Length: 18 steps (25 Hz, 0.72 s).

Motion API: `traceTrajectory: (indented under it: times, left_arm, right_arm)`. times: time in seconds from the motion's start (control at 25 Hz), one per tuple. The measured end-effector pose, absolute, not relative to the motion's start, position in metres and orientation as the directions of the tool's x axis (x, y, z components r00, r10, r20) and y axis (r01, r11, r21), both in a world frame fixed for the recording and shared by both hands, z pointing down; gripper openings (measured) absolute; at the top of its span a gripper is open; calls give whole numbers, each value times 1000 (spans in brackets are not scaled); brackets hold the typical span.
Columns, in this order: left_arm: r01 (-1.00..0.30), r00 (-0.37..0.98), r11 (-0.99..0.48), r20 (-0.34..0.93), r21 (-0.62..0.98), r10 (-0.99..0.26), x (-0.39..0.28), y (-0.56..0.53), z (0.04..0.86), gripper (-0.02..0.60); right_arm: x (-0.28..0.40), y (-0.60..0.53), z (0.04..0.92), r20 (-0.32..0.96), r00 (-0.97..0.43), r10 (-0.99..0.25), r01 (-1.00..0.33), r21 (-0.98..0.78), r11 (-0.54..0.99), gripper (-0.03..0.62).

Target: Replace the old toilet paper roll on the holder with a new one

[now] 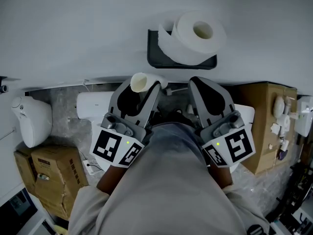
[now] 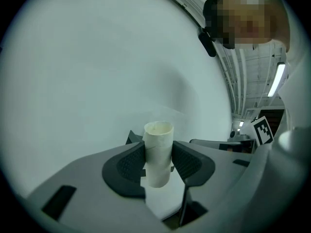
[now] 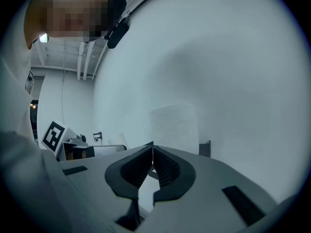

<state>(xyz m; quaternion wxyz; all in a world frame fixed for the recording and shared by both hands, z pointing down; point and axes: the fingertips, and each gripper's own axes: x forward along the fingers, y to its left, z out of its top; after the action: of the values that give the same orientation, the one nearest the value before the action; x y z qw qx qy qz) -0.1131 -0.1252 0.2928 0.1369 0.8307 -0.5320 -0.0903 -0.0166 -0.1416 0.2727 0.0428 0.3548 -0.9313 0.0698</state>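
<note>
An empty cardboard tube (image 1: 139, 82) stands between the jaws of my left gripper (image 1: 143, 90), which is shut on it below and left of the holder. In the left gripper view the tube (image 2: 158, 152) sits upright with both pads (image 2: 129, 164) pressed against its sides, the white wall behind it. A full white toilet paper roll (image 1: 195, 35) rests on the black wall holder (image 1: 154, 58). My right gripper (image 1: 198, 82) is shut with nothing in it, just below the holder. In the right gripper view its jaws (image 3: 152, 154) meet, with the roll (image 3: 175, 125) pale ahead.
A white toilet tank (image 1: 93, 106) sits below the grippers. Brown cardboard boxes (image 1: 51, 173) stand at lower left, and another box (image 1: 266, 121) at right. A white device (image 1: 32, 119) hangs at left. The person's grey-clad body (image 1: 171, 190) fills the lower middle.
</note>
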Motion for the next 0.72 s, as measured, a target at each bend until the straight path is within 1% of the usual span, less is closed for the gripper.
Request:
traceTrajectory:
  times: [0.12,0.32,0.6,0.72]
  left_arm:
    - [-834,450,-424,-10,352,-893,-110,-127,294,176]
    - [-825,499,-481,-19,295,-867,-103,-122,289,178]
    - [-817,512,-496,-25,293,-859,-102,-121,288,178]
    - [-815,515,-500,-29,293,-857,-104,-121,288,178]
  right_arm:
    - [-18,-142,272,128,-737,-664,-675,-93,732,18]
    - [-16,-138,268,126,-727,-675,-685,-73,724,18]
    - [-14,-138,267,131,-713,-689,-698,-42,715,18]
    - [-10,-144,262,122,-688,-716,-721,-5,692,18]
